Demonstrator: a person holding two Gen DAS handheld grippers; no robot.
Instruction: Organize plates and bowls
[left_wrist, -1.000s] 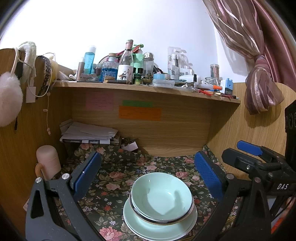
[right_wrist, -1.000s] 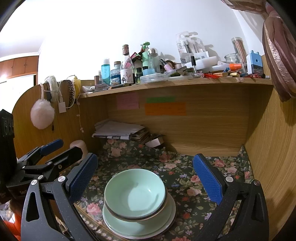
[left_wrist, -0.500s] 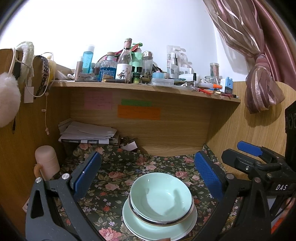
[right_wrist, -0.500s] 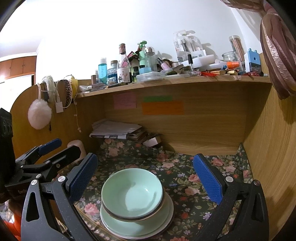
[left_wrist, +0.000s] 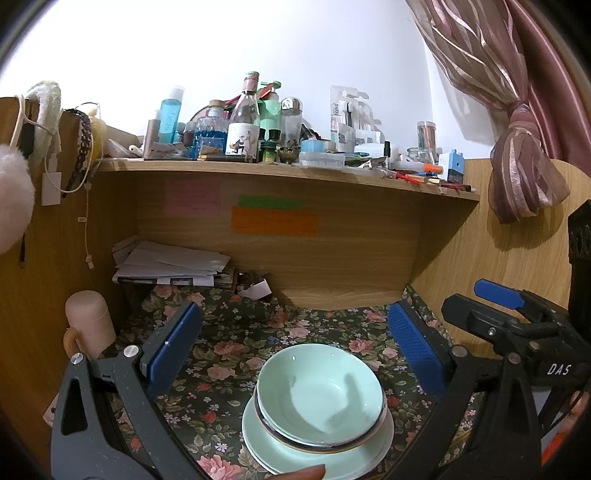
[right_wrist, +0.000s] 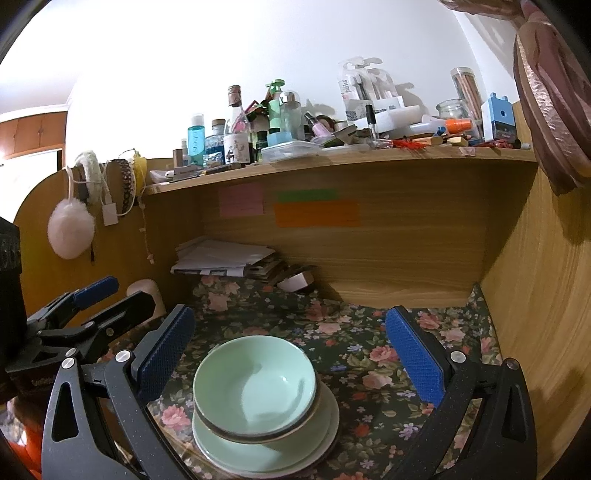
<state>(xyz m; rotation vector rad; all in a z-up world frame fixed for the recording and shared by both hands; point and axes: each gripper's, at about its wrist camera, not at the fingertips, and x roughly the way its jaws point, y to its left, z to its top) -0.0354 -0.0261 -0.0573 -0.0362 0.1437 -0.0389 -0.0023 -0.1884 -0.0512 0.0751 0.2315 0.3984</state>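
A pale green bowl rests on stacked pale green plates on the floral cloth of a wooden desk nook. My left gripper is open, its blue pads wide apart above and behind the stack, touching nothing. Likewise open, my right gripper straddles the same stack without contact. The right gripper's body appears at the right in the left wrist view, and the left gripper's body at the left in the right wrist view. A fingertip shows at the plate's near edge.
A paper pile and a small box lie at the nook's back. A pink cylinder stands at the left wall. The shelf above carries several bottles. A curtain hangs at right.
Both views have drifted slightly; the stack sits a little lower and nearer in each. A fingertip has appeared at the plate's near edge in the left wrist view. Both grippers stay open.
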